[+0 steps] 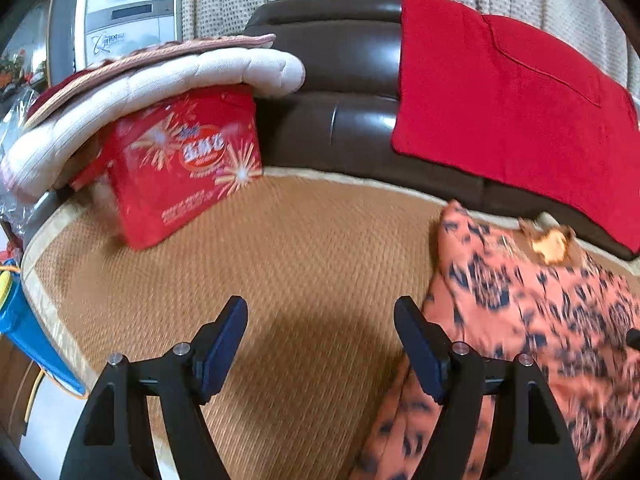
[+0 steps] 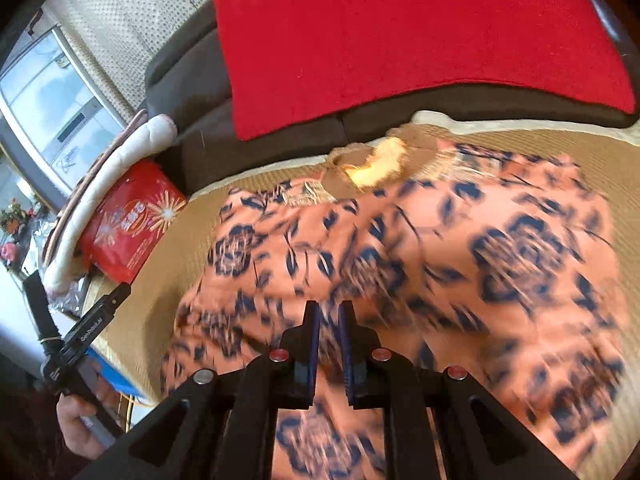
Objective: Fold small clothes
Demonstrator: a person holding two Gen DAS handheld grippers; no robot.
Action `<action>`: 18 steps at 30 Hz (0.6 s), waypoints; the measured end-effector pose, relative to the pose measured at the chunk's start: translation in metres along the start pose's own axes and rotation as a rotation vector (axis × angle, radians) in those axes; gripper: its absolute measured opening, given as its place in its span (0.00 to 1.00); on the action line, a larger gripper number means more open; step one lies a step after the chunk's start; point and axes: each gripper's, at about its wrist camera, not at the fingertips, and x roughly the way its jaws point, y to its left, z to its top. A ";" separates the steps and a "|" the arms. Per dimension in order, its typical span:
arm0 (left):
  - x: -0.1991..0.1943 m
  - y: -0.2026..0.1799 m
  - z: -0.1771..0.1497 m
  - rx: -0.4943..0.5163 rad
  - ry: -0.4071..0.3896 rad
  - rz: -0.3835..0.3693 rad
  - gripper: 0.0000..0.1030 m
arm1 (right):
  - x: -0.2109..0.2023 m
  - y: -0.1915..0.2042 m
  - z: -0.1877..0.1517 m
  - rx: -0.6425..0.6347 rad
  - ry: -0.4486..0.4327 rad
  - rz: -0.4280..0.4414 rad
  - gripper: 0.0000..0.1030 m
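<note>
From the left wrist view, I read the far left first: a red snack bag (image 1: 180,168) with a firework print, glossy and crinkled, leans under a quilted cream cushion (image 1: 160,84) at the far-left corner of the woven mat (image 1: 300,248). The mat is tan, finely ribbed and edged in pale tape. Behind it runs a dark brown sofa back (image 1: 340,80), smooth and shiny, draped on its right with a plush red towel (image 1: 512,112).

My left gripper (image 1: 320,344) stands released, its jaws wide apart over bare mat with nothing between them; its right finger sits just beside the garment's left edge.

The task's thing, an orange blouse (image 2: 400,248) printed with dark blue flowers, lies spread on the right half of the mat, thin and limp, its neckline (image 2: 372,164) pointing toward the sofa.

My right gripper (image 2: 329,344) is clenched, jaws nearly together, near the blouse's near hem; I cannot tell whether the pads pinch a fold of cloth, since blur hides the contact.

To do this step well, I judge the left gripper should take the left edge low and flat, level with the right grip, so both lift together and the fold line runs straight without dragging the slippery fabric.
</note>
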 end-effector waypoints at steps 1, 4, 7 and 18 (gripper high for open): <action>-0.006 0.004 -0.011 0.001 0.012 -0.005 0.74 | -0.011 -0.005 -0.008 0.000 -0.001 0.004 0.13; -0.019 0.018 -0.044 -0.026 0.075 -0.023 0.74 | -0.044 -0.032 -0.048 0.084 -0.009 0.061 0.26; -0.029 0.030 -0.076 -0.079 0.159 -0.079 0.74 | -0.067 -0.053 -0.090 0.127 0.011 0.046 0.80; -0.010 0.029 -0.162 -0.083 0.457 -0.094 0.75 | -0.094 -0.131 -0.197 0.247 0.245 -0.155 0.81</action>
